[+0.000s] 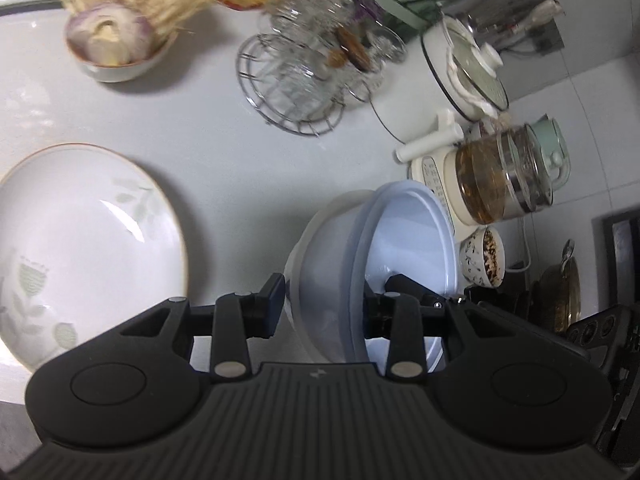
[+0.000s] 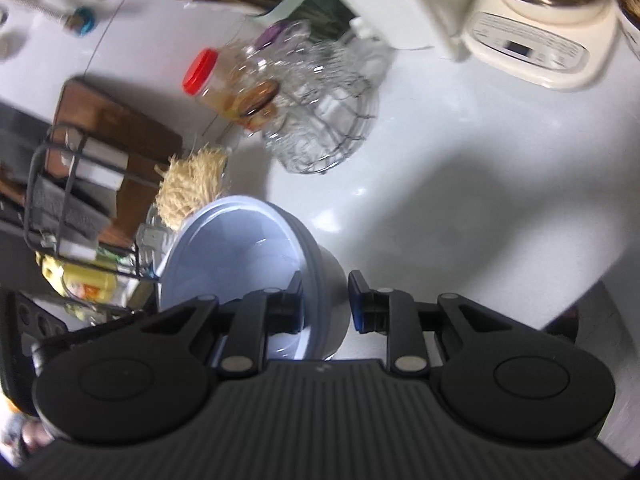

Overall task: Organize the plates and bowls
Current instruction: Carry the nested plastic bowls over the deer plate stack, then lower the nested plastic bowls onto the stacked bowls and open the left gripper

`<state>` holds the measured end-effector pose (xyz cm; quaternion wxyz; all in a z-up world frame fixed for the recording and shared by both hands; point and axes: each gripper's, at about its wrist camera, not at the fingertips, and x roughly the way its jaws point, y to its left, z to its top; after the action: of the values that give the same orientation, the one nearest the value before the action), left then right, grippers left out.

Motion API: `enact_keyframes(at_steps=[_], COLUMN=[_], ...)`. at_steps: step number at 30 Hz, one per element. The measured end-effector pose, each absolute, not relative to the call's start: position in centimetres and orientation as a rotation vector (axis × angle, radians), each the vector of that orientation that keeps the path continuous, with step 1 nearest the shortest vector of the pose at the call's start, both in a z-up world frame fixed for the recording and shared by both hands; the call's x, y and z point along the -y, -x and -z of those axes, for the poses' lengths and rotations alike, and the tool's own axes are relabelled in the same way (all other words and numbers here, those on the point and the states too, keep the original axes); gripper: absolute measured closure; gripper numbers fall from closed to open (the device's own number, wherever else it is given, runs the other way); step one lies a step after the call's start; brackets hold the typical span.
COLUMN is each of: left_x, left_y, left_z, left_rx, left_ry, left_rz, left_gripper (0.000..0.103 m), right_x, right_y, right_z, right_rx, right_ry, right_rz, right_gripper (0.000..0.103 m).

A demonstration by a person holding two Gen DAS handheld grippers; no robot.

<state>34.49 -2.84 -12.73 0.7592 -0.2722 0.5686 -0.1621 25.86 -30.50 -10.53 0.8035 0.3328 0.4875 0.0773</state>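
A pale blue bowl inside a translucent white outer bowl is tipped toward me in the left wrist view. My left gripper is shut on its left wall, one finger outside and one inside. In the right wrist view the same blue bowl shows, and my right gripper clamps its right wall, left finger inside, right finger outside. The bowl seems clear of the white counter. A white plate with a gold rim and green leaf pattern lies on the counter to the left.
A small bowl of cut onion sits far left. A wire basket of glassware, a white lidded pot, a glass kettle and a cup crowd the right. A red-lidded jar and wire rack stand left.
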Motion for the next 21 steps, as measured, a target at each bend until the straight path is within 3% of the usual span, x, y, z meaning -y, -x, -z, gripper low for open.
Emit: enact_keyframes(at_steps=[9, 21], left_x=[-4.7, -10.9], left_y=[-33.1, -30.7], left_z=[14.3, 19.3], left_rx=[-1.21, -1.176], left_ry=[0.683, 0.745], left_rz=[0.291, 0.082], left_gripper=[0.062, 0.062], right_x=[23.5, 15.8], right_y=[-27.0, -28.6], right_z=[11.1, 16.4], right_rx=[-1.091, -1.255], right_ry=[-0.615, -0.472], right_rz=[-0.217, -0.326], right_gripper=[0.077, 0.079])
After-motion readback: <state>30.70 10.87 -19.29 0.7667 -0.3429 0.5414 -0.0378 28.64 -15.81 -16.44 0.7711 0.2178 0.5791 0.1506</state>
